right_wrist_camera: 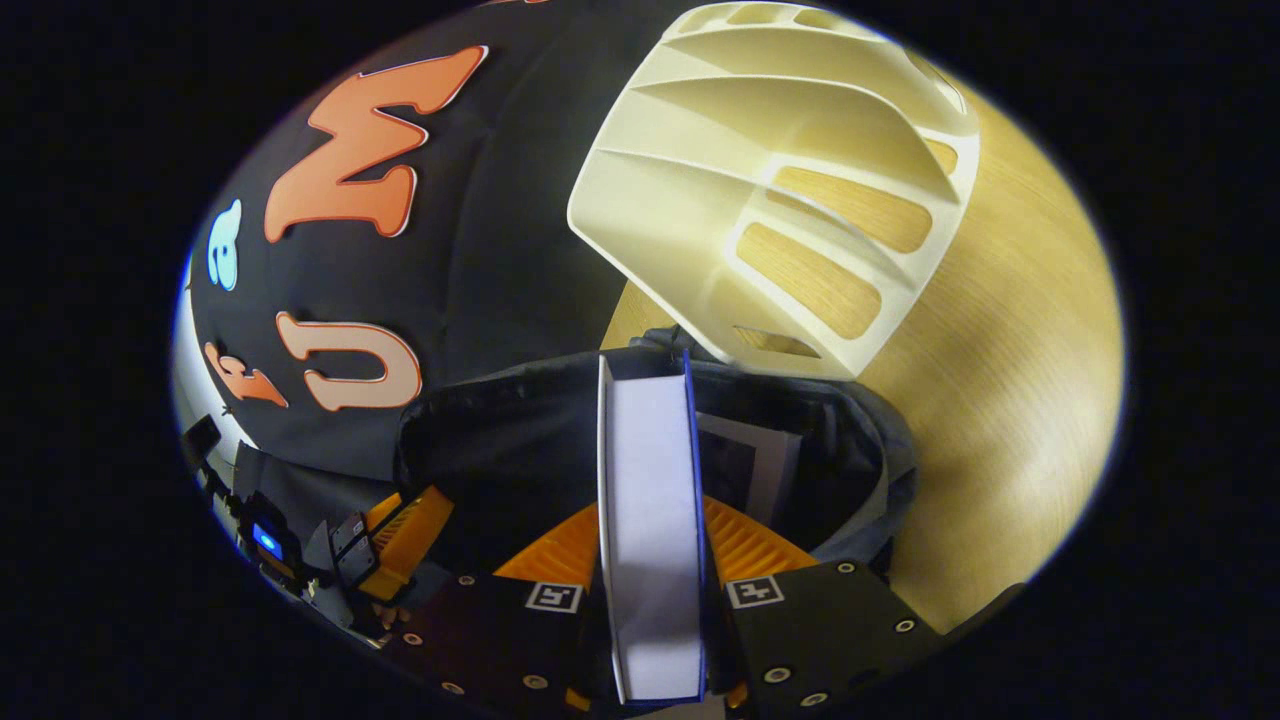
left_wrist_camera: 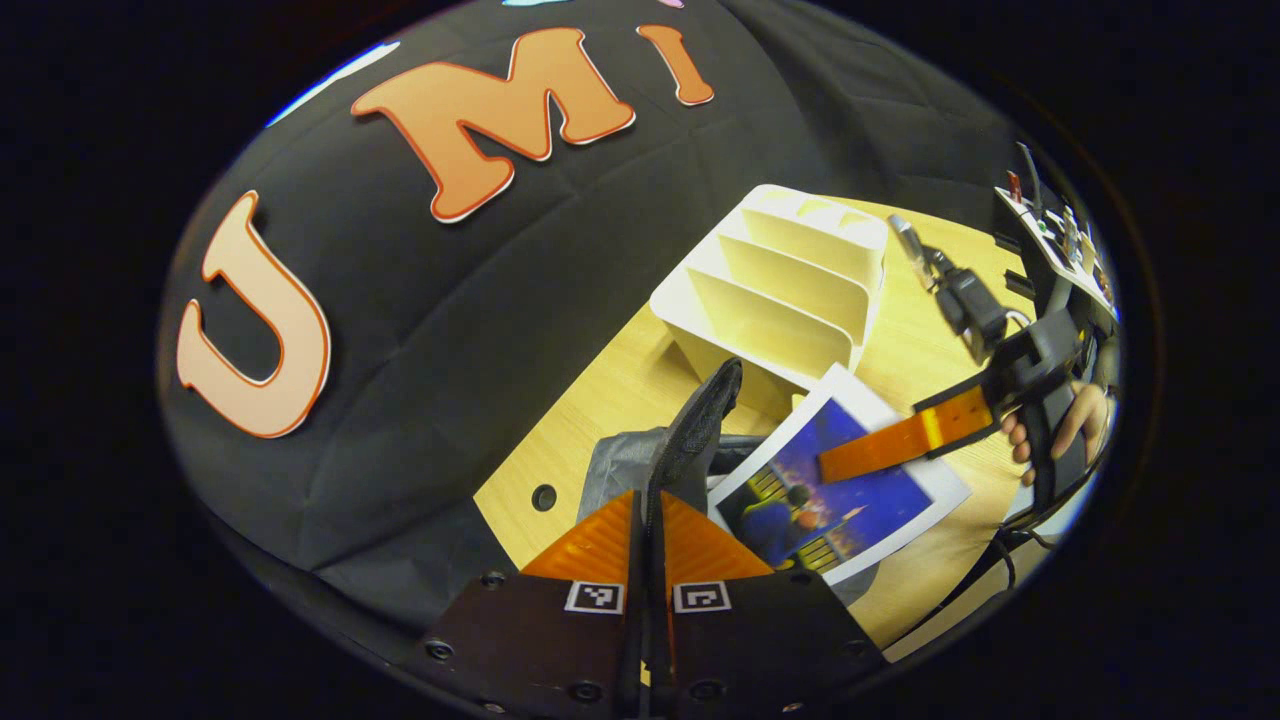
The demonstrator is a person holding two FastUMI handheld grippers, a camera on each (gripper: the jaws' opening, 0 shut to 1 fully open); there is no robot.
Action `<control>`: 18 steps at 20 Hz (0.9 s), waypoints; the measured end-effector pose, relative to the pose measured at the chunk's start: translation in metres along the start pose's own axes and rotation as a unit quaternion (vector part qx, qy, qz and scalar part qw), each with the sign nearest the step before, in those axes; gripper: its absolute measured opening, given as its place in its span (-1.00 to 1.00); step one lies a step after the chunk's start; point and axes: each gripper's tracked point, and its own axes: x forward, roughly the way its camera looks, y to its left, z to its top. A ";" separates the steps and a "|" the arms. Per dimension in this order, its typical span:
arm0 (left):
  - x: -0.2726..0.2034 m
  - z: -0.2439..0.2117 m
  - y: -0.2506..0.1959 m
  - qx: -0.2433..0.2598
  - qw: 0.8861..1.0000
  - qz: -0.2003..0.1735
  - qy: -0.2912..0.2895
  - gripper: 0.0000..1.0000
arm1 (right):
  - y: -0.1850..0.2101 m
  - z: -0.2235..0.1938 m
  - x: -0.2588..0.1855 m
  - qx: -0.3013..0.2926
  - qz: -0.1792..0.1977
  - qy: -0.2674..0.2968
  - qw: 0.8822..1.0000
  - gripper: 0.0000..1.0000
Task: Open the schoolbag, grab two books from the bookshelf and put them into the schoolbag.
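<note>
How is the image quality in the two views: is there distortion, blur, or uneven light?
Left gripper view: strong fisheye bending; the bookshelf and the book look sharp, and the table is evenly lit. Right gripper view: the bookshelf bulges and curves, the table at the right edge is soft and smeared with a bright patch, and the schoolbag interior is dark.

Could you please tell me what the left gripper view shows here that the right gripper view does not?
The left gripper view shows the book's illustrated blue cover face on, and the left gripper pinching the dark grey schoolbag's rim. The right gripper view shows the book's white page edge clamped in the right gripper, above the bag's open mouth, where another book lies. Both show the cream plastic bookshelf with its slots empty on the light wooden table.
</note>
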 end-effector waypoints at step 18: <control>-0.008 0.027 -0.015 -0.013 1.000 -0.022 -0.010 -0.96 | -0.047 -0.004 0.076 -0.008 -0.148 -0.057 0.987 0.50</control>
